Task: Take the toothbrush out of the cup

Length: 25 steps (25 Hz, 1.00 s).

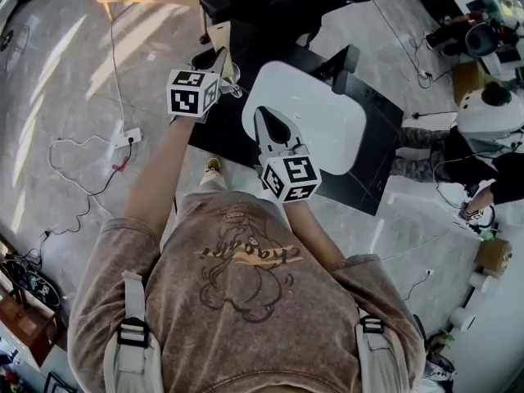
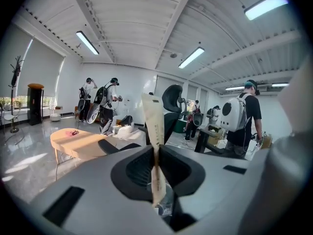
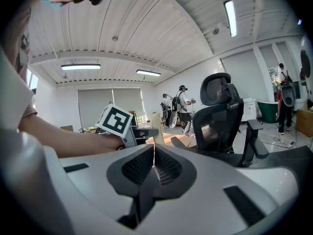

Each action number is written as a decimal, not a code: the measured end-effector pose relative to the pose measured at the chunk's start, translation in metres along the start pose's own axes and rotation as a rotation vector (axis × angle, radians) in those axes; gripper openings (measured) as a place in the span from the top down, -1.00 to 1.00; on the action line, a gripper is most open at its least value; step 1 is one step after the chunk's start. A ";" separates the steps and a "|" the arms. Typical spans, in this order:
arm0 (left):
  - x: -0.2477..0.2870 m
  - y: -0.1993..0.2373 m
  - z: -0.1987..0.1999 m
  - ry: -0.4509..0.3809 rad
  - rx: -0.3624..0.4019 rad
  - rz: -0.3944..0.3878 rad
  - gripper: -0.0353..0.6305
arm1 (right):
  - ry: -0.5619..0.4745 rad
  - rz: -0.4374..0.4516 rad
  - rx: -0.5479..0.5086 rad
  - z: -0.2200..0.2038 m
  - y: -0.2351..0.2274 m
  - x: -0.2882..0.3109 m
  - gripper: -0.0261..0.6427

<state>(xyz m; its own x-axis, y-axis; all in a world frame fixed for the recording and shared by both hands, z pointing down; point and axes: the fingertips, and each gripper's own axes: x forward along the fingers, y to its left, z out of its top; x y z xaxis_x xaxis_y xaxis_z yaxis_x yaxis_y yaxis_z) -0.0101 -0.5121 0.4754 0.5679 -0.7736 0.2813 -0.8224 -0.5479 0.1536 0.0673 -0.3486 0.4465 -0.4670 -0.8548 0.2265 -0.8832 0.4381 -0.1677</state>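
Black table (image 1: 368, 182) below: your left gripper (image 2: 156, 153) is clamped on the wrapped toothbrush (image 2: 152, 119), held upright so it'll clear the cup (image 1: 234, 77); right gripper (image 3: 153, 163) closed, empty, parked aside

Toothbrush (image 2: 152, 126) in left gripper (image 2: 156, 154), left of right gripper (image 1: 267, 121), over table (image 1: 374, 150)

Toothbrush (image 2: 153, 141), lower end blurred
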 end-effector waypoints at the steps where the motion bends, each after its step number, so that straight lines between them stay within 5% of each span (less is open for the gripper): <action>1: -0.006 -0.002 0.007 -0.013 0.004 0.001 0.75 | 0.001 0.000 0.002 -0.001 0.000 0.000 0.87; 12: -0.072 -0.035 0.052 -0.115 -0.056 -0.058 0.75 | 0.012 0.003 0.010 -0.011 0.000 -0.002 0.87; 25: -0.124 -0.064 0.017 -0.077 -0.089 -0.058 0.75 | 0.003 0.020 0.011 -0.017 0.011 -0.022 0.87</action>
<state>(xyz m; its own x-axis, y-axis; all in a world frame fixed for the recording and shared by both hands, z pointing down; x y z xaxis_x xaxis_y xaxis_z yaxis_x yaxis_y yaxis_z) -0.0269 -0.3867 0.4147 0.6127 -0.7656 0.1960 -0.7860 -0.5646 0.2518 0.0668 -0.3199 0.4562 -0.4848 -0.8450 0.2256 -0.8731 0.4521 -0.1827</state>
